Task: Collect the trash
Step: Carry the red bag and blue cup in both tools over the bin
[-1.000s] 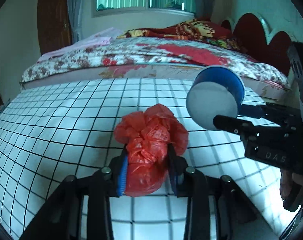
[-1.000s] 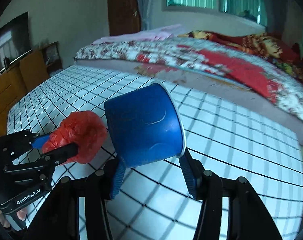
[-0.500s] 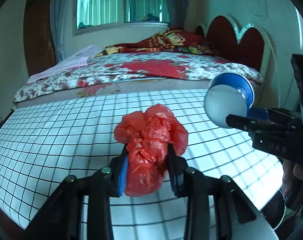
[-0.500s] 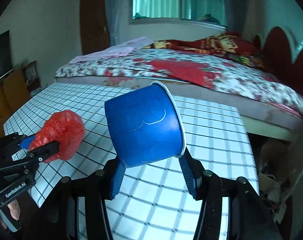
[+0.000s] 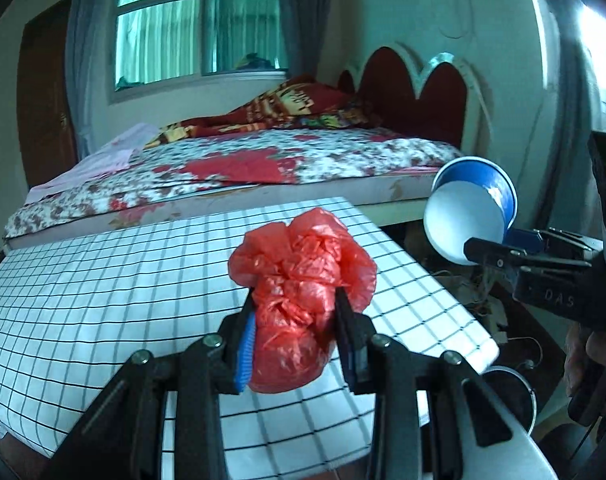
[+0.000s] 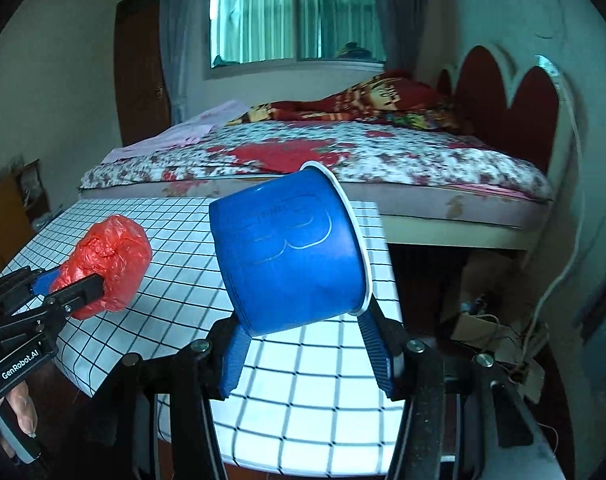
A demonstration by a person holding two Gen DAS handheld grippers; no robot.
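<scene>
Left gripper (image 5: 295,334): its jaws pinch a crumpled red plastic bag (image 5: 301,300) at lower centre of the left wrist view. The bag bulges above and below the pads and is clear of the surface beneath. In the right wrist view the same gripper and bag sit at the left edge of the frame, with fingers of the person's hand (image 6: 21,412) on the handle at lower left.

Right gripper (image 6: 303,344): its blue ribbed pads clamp a blue paper cup with a white rim and white inside (image 6: 291,252). The cup lies tilted on its side at centre frame, mouth towards the right. In the left wrist view the cup appears at right of frame, its white interior facing the camera.

Below both items: a table covered in white cloth with a black grid (image 5: 103,280). Behind it, across the middle of both frames, a bed with a floral red-and-white cover (image 5: 243,164) and a red scalloped headboard (image 5: 419,96).
</scene>
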